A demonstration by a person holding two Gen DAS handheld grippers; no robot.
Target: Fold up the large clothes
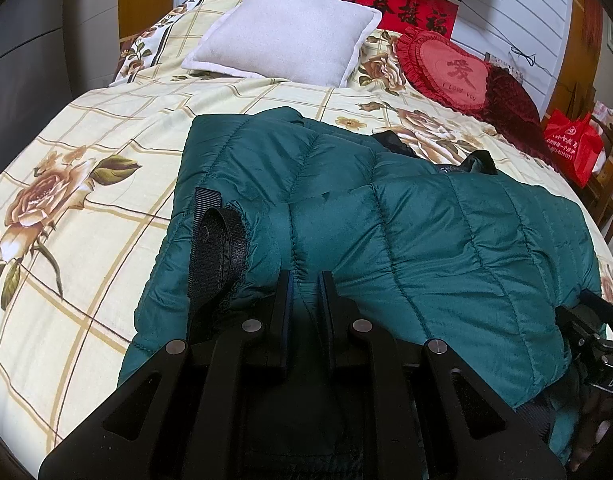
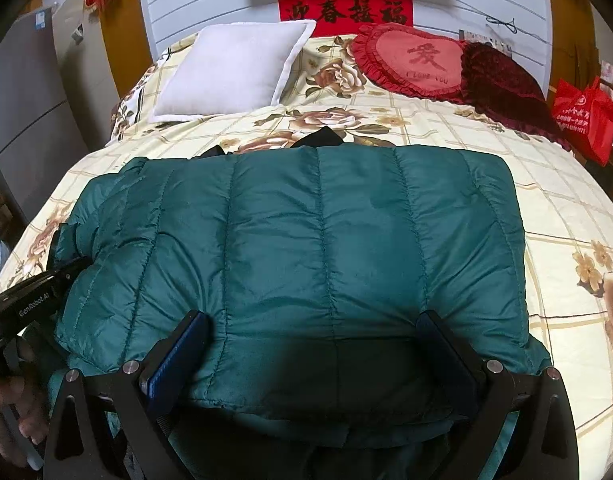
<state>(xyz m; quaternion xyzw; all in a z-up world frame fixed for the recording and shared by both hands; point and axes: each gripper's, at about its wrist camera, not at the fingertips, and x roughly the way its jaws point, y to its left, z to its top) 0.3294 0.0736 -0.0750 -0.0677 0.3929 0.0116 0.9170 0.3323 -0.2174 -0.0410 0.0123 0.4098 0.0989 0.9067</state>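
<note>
- The bed (image 2: pixel 486 140), with its cream rose-print cover, fills both views, and I've got the big green puffer jacket (image 2: pixel 306 248) lying across the middle of it, near edge towards me.
- I read the jacket as well along: it already sits as a compact, roughly rectangular bundle with the quilted back up, and a layer doubled over shows along the near edge in the right view.
- Its left side is less tidy. In the left view a sleeve cuff (image 1: pixel 242 248) lies on top with a black fastening strap (image 1: pixel 210 240) sticking out, so I judge that end wants tucking or one more fold.
- A bit of black lining (image 2: pixel 320 136) pokes out past the far edge; a neat finish would hide it.
- My right tool (image 2: pixel 310 360) is spread wide, its jaws straddling the near edge of the jacket and gripping nothing that I can see.
- My left tool (image 1: pixel 304 300) is nearly clenched, with a narrow ridge of green fabric running up between its jaws just beside the cuff; I take it as pinching that fabric.
- What's left, by my reckoning: a final fold or tuck at the left end, then smoothing.
</note>
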